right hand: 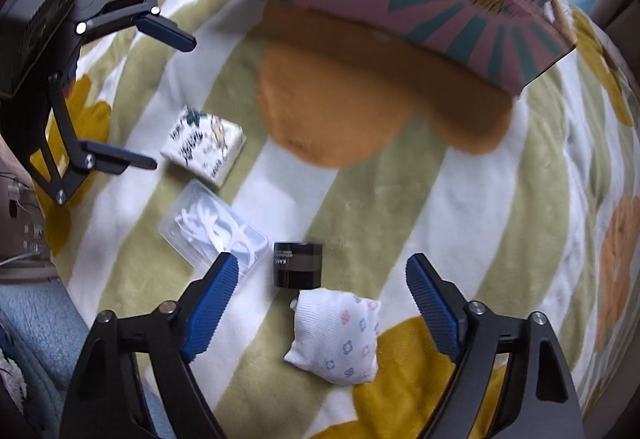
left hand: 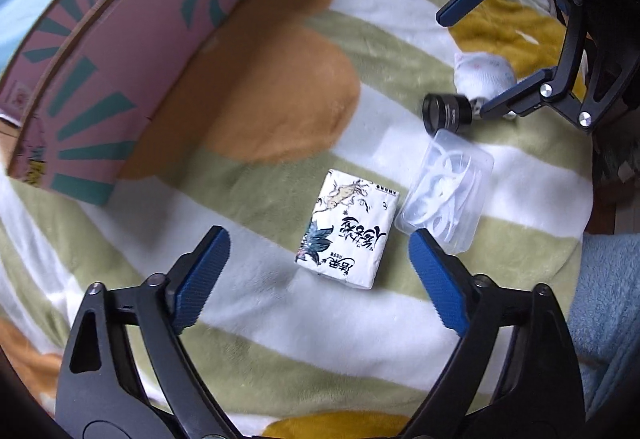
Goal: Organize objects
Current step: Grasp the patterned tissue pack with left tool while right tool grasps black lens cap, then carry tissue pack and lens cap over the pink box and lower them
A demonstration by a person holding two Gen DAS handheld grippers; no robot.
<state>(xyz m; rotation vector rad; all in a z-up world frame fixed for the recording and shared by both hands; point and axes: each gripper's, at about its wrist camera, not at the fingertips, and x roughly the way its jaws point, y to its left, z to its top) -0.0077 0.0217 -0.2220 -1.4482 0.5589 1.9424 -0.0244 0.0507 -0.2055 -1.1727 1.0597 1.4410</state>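
Covering the whole scene, a striped blanket (left hand: 280, 319) with orange and mustard blobs carries everything. At its far edge stands a pink cardboard box (left hand: 120, 71) with teal rays. Both tools hover above the blanket with fingers spread wide, gripping nothing: the left gripper (left hand: 316, 275) points down at the tissue pack (left hand: 347, 229), the right gripper (right hand: 316, 303) at the folded floral cloth (right hand: 336, 335). Just beside the tissue pack lies a clear box of floss picks (left hand: 444, 191), near it a small black jar (right hand: 298, 265) touching the cloth's corner.
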